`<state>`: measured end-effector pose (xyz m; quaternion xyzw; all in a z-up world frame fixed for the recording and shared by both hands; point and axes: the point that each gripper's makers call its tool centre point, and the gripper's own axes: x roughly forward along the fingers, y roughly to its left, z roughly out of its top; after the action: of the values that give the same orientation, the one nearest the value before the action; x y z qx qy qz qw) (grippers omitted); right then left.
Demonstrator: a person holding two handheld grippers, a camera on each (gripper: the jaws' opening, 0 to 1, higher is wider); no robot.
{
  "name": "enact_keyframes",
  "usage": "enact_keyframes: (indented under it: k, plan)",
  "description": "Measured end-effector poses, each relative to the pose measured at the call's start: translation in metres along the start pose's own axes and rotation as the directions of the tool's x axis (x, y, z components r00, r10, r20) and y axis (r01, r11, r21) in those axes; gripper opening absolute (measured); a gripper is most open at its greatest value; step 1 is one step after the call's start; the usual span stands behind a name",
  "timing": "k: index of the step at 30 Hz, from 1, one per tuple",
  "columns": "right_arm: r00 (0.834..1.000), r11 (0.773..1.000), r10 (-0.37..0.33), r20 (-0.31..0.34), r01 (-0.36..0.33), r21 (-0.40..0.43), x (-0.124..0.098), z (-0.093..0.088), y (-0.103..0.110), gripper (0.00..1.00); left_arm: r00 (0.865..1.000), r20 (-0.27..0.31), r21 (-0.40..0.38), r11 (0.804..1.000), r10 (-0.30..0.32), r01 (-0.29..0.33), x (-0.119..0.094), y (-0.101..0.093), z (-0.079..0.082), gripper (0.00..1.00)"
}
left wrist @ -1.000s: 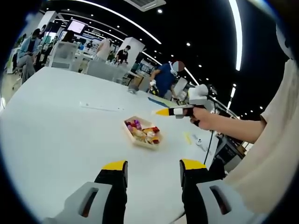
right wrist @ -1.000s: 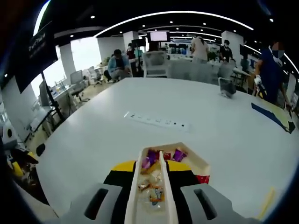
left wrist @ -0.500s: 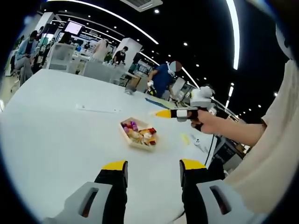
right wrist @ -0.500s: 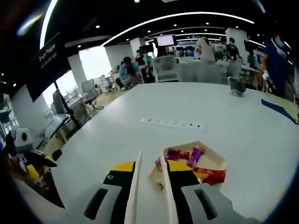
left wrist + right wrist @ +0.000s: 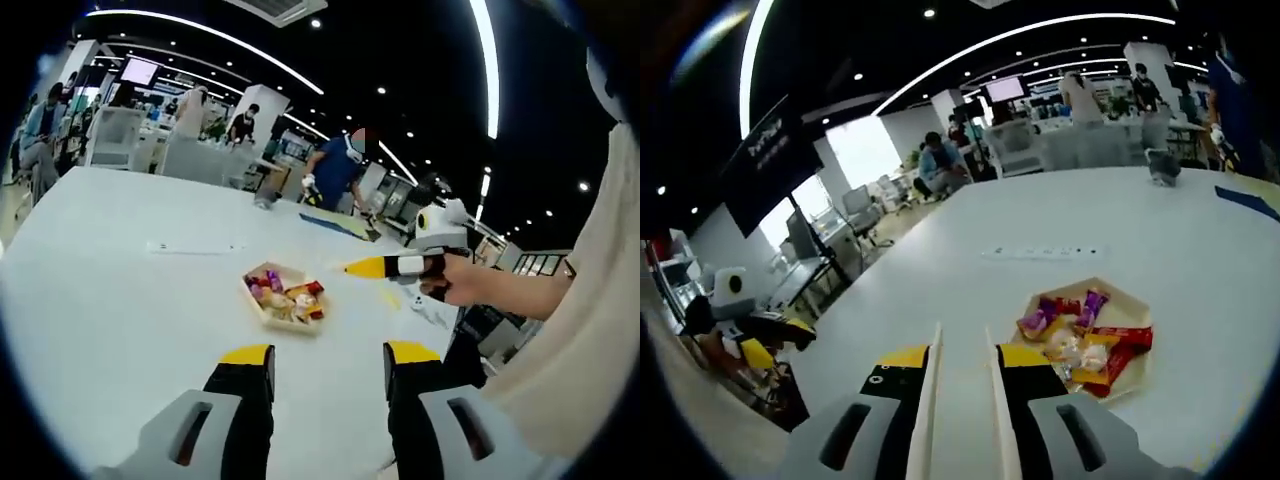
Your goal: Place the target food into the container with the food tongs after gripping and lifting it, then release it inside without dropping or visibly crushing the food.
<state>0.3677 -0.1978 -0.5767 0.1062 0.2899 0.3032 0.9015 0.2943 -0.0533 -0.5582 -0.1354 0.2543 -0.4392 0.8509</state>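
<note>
Right hand-held gripper [image 5: 960, 365] clamps food tongs [image 5: 925, 400], blades narrow, empty; left hand-held gripper [image 5: 328, 360] wide. Wrapped sweets [image 5: 1080, 345] in tray [image 5: 1135, 375] on counter [image 5: 940, 290] judged light, slippery, crushable; pinch mid-wrapper gently

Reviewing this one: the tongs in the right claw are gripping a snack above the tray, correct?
Not quite. In the right gripper view the tongs in the right claw hold nothing; they are left of the tray, and the snacks lie inside it.

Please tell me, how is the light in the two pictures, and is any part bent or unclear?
Left gripper view: dark ceiling with bright curved light strips, white table evenly lit, snack tray fairly sharp. Right gripper view: strips bend strongly near the rim, tray clear, tongs sharp.
</note>
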Motion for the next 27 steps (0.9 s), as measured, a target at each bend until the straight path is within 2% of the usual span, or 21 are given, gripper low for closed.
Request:
enact_keyframes:
  k: [3, 6, 10, 17, 22, 24, 25, 27]
  plan:
    - [1.000, 1.000, 0.028, 0.005, -0.028, 0.007, -0.007, -0.002, 0.005, 0.25, 1.000, -0.006, 0.024, 1.000, -0.012, 0.012, 0.006, -0.008, 0.003, 0.42]
    - [0.996, 0.996, 0.089, 0.012, -0.090, 0.015, -0.011, -0.003, 0.013, 0.25, 1.000, 0.002, 0.028, 0.999, -0.020, 0.019, 0.011, -0.014, 0.008, 0.41]
    - [0.993, 0.992, 0.121, 0.014, -0.121, 0.019, -0.017, -0.007, 0.014, 0.25, 1.000, -0.002, 0.044, 0.999, -0.025, 0.026, 0.019, -0.021, 0.009, 0.41]
    - [0.977, 0.977, 0.213, -0.003, -0.213, -0.004, -0.023, -0.007, 0.026, 0.25, 1.000, 0.007, 0.047, 0.999, -0.017, 0.017, 0.024, -0.031, 0.009, 0.39]
    - [0.953, 0.953, 0.304, 0.000, -0.304, -0.012, -0.029, -0.004, 0.043, 0.25, 0.999, 0.025, 0.032, 0.999, -0.024, 0.023, 0.028, -0.039, 0.012, 0.40]
    - [0.933, 0.933, 0.360, 0.006, -0.360, -0.012, -0.035, -0.002, 0.053, 0.26, 0.999, 0.025, 0.031, 0.999, -0.038, 0.037, 0.029, -0.043, 0.012, 0.38]
    - [0.931, 0.931, 0.364, 0.008, -0.364, -0.016, -0.035, -0.002, 0.053, 0.26, 0.999, 0.024, 0.031, 0.999, -0.041, 0.040, 0.029, -0.044, 0.012, 0.37]
    - [0.905, 0.905, 0.425, 0.013, -0.425, -0.006, -0.042, -0.001, 0.064, 0.26, 0.998, 0.026, 0.031, 0.998, -0.055, 0.054, 0.030, -0.048, 0.014, 0.36]
